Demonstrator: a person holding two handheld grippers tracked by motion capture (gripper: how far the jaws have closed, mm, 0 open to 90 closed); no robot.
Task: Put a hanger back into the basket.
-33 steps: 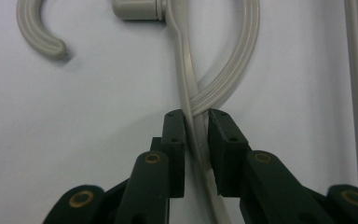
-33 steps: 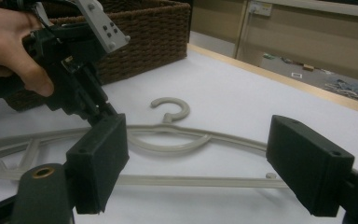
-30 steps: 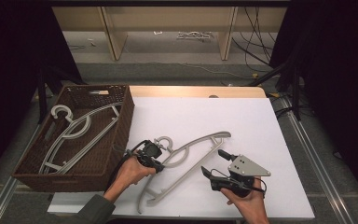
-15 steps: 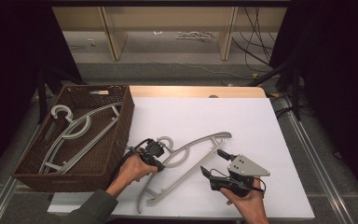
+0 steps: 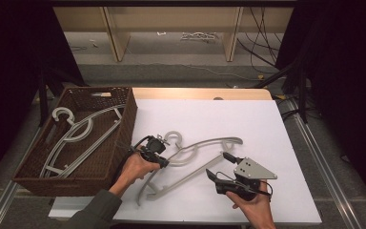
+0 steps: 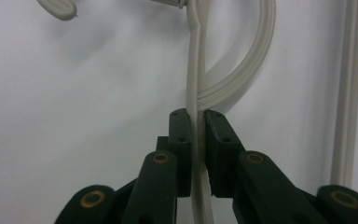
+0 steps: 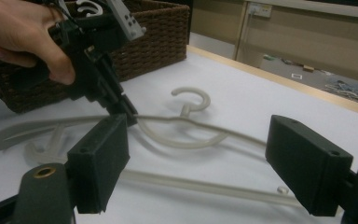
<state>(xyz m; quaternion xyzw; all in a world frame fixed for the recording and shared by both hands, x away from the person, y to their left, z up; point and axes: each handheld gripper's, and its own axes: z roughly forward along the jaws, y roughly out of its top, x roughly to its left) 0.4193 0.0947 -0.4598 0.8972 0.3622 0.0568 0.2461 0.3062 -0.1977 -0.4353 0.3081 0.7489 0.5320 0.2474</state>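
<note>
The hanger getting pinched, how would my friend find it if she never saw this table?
Start at the white table and the brown basket on its left. Just right of the basket lies a grey hanger flat on the white top. Its twin lies inside the basket; this one has the left gripper shut on its arm.

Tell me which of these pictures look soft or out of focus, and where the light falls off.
High view: the white table top is evenly lit, its surroundings drop into black. Left gripper view: the pale grey plastic hanger blurs toward the top, the left gripper clamped on it is sharper. Right gripper view: the right gripper, jaws apart, looms soft; the brown wicker basket behind is slightly blurred.
</note>
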